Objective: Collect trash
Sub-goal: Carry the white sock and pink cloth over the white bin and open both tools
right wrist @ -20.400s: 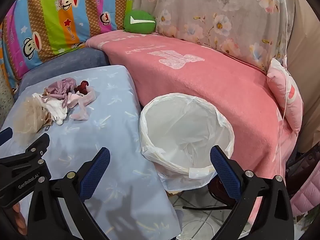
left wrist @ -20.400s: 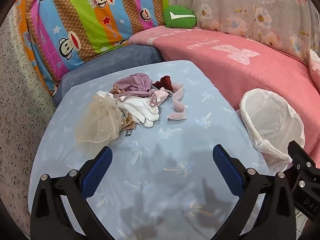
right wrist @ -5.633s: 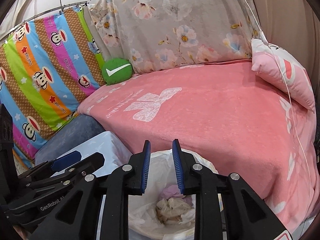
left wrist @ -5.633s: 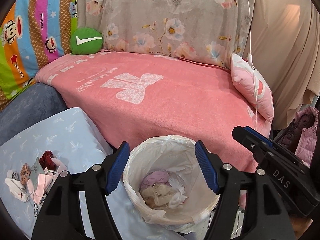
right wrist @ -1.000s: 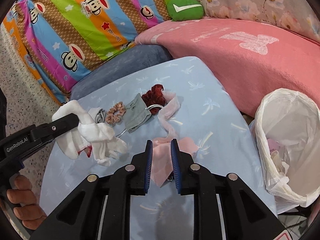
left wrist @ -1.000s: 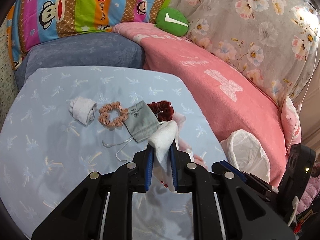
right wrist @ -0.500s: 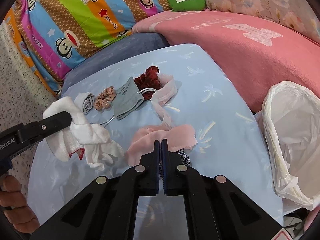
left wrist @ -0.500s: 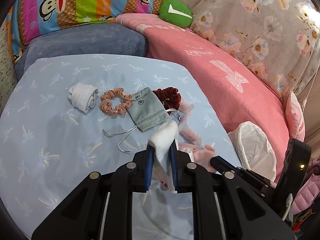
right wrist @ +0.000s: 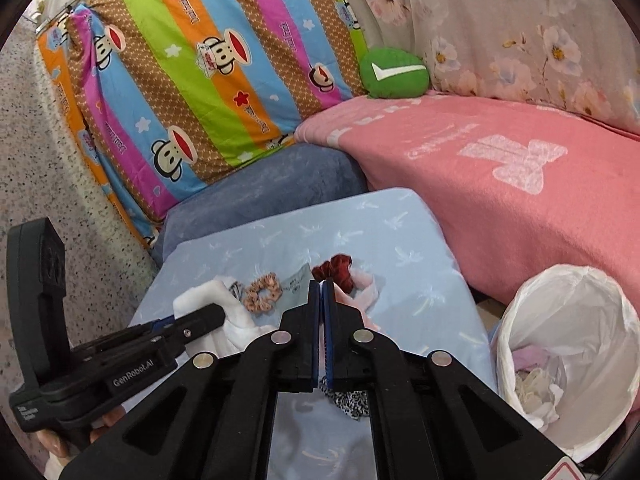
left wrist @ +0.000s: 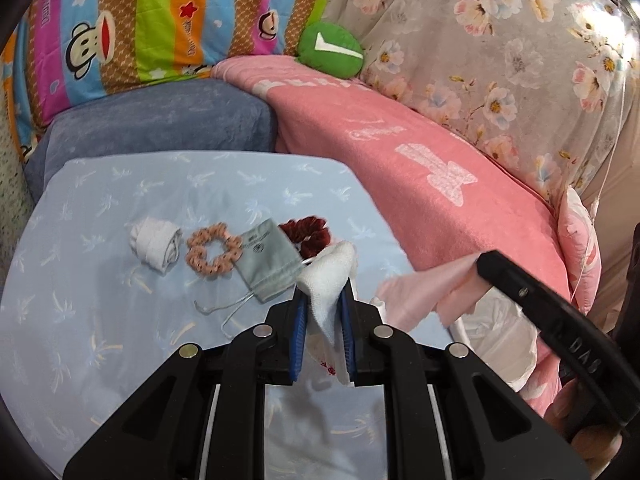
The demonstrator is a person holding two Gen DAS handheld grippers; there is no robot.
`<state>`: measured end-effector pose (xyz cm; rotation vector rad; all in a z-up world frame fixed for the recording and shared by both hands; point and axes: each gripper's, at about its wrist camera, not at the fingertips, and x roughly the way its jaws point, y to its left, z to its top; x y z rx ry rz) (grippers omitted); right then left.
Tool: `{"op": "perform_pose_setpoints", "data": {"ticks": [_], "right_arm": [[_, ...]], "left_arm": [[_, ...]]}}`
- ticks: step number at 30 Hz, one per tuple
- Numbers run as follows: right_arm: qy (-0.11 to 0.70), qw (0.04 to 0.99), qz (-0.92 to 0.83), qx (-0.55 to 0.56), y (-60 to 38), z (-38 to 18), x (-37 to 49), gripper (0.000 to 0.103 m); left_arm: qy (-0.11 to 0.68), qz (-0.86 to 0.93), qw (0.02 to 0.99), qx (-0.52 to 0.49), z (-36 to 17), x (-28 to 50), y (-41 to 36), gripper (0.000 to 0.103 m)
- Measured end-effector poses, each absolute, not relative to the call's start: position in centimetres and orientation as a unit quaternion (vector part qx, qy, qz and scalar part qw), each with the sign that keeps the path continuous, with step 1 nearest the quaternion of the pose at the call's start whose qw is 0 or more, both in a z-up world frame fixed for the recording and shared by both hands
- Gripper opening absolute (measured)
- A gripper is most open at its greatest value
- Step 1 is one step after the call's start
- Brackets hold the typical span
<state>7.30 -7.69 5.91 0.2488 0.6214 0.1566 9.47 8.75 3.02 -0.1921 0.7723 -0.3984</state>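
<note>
Grippers fill the near edge of both wrist views. Nearest in the left wrist view, the left gripper (left wrist: 323, 300) is clenched on a white cloth (left wrist: 328, 276), which bunches above the blue pads and hangs down between them. To its right in that view, the right gripper (left wrist: 486, 262) holds a pale pink cloth (left wrist: 424, 294) lifted off the desk (left wrist: 80, 320); in its own view the right gripper (right wrist: 321, 286) has its jaws pressed together, with a scrap of leopard-print fabric (right wrist: 352, 400) showing beneath them. These jaws have just been closing, and the pink cloth is caught between them.

Beyond the grippers, on the light blue desk with its palm-tree print, four small items lie in a row near the middle. From left to right they are a rolled white sock (left wrist: 156, 242), a peach scrunchie (left wrist: 214, 252), a grey drawstring pouch (left wrist: 266, 258) and a dark red scrunchie (left wrist: 308, 232). The pouch touches both scrunchies, and the sock sits just beside the peach scrunchie.

Off the right edge of the desk stands a bin lined with a white trash bag (right wrist: 568, 344), with crumpled cloth already inside.

Farther back, a blue-grey cushion (left wrist: 160, 120) meets a pink blanket (left wrist: 440, 160). A green round pillow (left wrist: 330, 50) rests at the far corner, between a striped monkey-print cover (left wrist: 140, 20) and a floral sheet (left wrist: 500, 40).
</note>
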Motion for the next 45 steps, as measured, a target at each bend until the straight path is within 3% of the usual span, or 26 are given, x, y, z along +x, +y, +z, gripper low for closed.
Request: {"op": "perform_pose_setpoints", "data": {"ticks": [13, 31, 33, 35, 36, 45], "right_arm": [[0.237, 0.963, 0.017, 0.126, -15.1, 11.9, 4.6, 0.002], [0.243, 0.954, -0.088, 0.15, -26.8, 9.6, 1.4, 0.002], [0.242, 0.953, -0.094, 0.156, -27.7, 9.3, 1.2, 0.003], [0.237, 0.952, -0.104, 0.165, -28.5, 9.2, 0.9, 0.006], [0.237, 0.951, -0.105, 0.168, -28.7, 9.2, 0.7, 0.007], [0.24, 0.949, -0.102, 0.175, -29.2, 8.7, 0.3, 0.01]], "left_arm": [[0.33, -0.277, 0.901, -0.059, 7.6, 9.2, 1.7, 0.016], [0.34, -0.381, 0.86, -0.008, 7.3, 7.9, -11.0, 0.019], [0.342, -0.38, 0.859, -0.008, 7.1, 7.9, -11.8, 0.028], [0.343, -0.374, 0.861, -0.01, 7.0, 8.0, -12.1, 0.056], [0.339, -0.368, 0.866, -0.015, 7.0, 8.0, -12.1, 0.06], [0.339, -0.351, 0.873, -0.002, 6.7, 7.8, -12.1, 0.062]]}}
